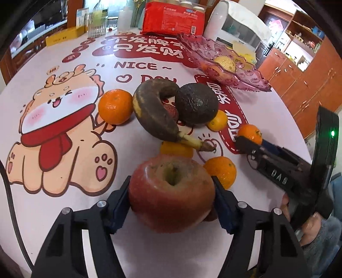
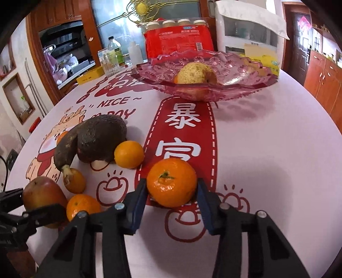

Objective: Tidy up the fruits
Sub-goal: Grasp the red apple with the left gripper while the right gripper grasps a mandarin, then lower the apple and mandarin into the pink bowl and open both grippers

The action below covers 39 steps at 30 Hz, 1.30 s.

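Observation:
A red apple (image 1: 171, 190) rests on the printed tablecloth, and my left gripper (image 1: 171, 179) is shut on it, its blue pads against both sides. My right gripper (image 2: 171, 181) is shut on a tangerine (image 2: 172, 181) that sits on the cloth's red banner. In the left wrist view the right gripper (image 1: 250, 143) shows at the right with that tangerine (image 1: 250, 133). In the right wrist view the left gripper (image 2: 32, 205) and apple (image 2: 42, 192) show at the lower left. A pink glass fruit bowl (image 2: 245, 70) holding a yellow pear (image 2: 196, 73) stands beyond.
A blackened banana (image 1: 154, 111), a dark avocado (image 1: 196, 102) and several loose tangerines (image 1: 115, 107) lie between the grippers and the bowl (image 1: 198, 47). A red pack (image 1: 171, 19), bottles and a yellow box (image 1: 64, 36) line the table's far edge.

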Motion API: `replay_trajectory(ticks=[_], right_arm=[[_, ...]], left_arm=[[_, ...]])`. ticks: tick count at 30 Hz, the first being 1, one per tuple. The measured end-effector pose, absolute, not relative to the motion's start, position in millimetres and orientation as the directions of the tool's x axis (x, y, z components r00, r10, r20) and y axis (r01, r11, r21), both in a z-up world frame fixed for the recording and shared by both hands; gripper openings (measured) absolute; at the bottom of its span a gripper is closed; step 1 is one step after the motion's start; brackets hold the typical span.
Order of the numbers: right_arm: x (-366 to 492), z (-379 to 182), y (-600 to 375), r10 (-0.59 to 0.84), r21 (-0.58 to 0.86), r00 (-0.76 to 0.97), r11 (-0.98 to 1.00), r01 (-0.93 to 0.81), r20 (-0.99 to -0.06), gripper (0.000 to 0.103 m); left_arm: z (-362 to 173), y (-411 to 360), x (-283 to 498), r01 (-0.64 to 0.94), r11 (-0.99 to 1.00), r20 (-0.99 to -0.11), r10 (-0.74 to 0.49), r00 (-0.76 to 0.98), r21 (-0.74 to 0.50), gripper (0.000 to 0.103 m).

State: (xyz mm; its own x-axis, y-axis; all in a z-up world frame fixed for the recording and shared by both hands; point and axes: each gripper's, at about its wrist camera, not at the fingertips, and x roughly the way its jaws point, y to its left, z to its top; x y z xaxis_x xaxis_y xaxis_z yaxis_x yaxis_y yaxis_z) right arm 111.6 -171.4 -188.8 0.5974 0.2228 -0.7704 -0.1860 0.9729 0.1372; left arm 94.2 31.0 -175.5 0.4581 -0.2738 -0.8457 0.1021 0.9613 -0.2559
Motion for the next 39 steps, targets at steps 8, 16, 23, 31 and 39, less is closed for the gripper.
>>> replay_trajectory(ticks=[8,16,23,31,39], right_arm=[[102,-187,-170,0.194,0.123,0.611,0.98,-0.156,-0.768,0.044],[78,-183,-164,0.215,0.126,0.598,0.974,-0.188,-0.772,0.044],[76,-158,-176,0.219,0.129,0.623,0.974,-0.186,-0.751,0.044],[114,-101,-209,0.209,0.152,0.663,0.978,-0.143,-0.719,0.044],[189,-53,-237,0.155,0.138,0.69,0.987,-0.081,-0.707,0.044]], left_arm=[[-174,41,87,0.126,0.967,-0.846,-0.254,0.468,-0.221,0.067],[-158,39,81,0.136,0.969,-0.827,-0.248,0.504,-0.208,0.067],[-124,18,99,0.194,0.958,-0.818,-0.282,0.501,-0.212,0.067],[-53,-20,166,0.295,0.934,-0.791,-0.334,0.513,-0.203,0.067],[-13,-55,256,0.311,0.93,-0.775,-0.342,0.531,-0.197,0.067]])
